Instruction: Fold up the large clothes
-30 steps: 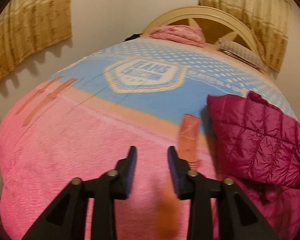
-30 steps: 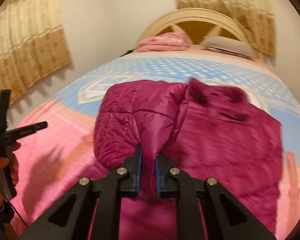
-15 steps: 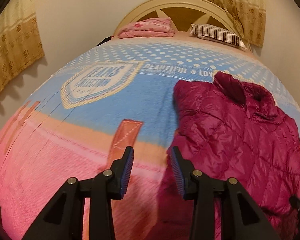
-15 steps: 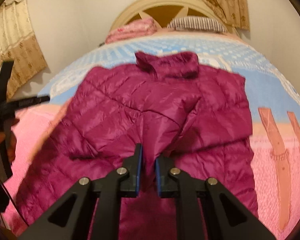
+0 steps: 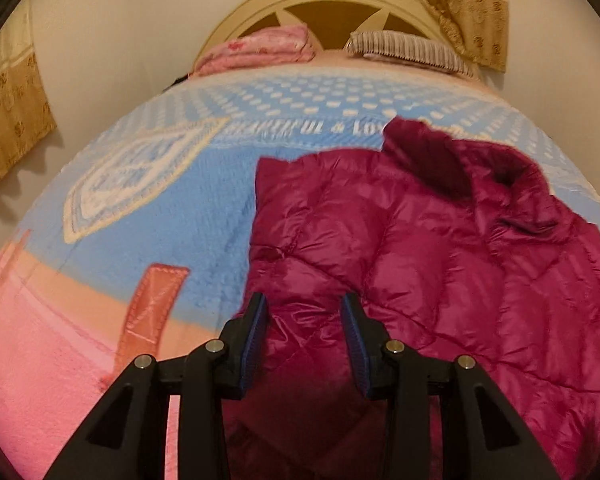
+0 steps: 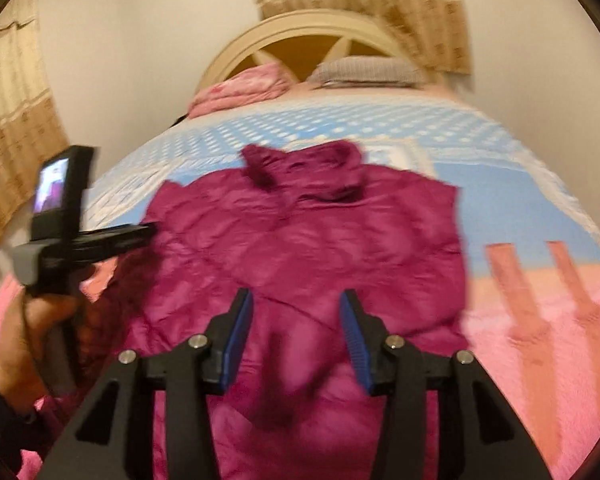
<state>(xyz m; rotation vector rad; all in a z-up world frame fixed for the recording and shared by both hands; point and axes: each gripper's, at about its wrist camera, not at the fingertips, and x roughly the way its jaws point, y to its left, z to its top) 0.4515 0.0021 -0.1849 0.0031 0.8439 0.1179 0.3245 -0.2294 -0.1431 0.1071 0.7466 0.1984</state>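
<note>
A magenta quilted puffer jacket [image 5: 440,264] lies spread on the bed, collar toward the headboard. It also shows in the right wrist view [image 6: 312,240]. My left gripper [image 5: 304,312] is open and empty, its jaws over the jacket's left lower part. My right gripper [image 6: 296,312] is open and empty above the jacket's lower middle. The left gripper's body and the hand holding it [image 6: 56,248] show at the left of the right wrist view.
The bed has a blue and pink blanket [image 5: 172,208]. A folded pink cloth [image 5: 260,48] and a striped pillow [image 5: 408,50] lie by the cream headboard [image 5: 324,0]. Curtains [image 6: 16,128] hang on the walls at both sides.
My right gripper has opened and let go of the jacket, which now lies flat. My left gripper has moved right, over the jacket's left part.
</note>
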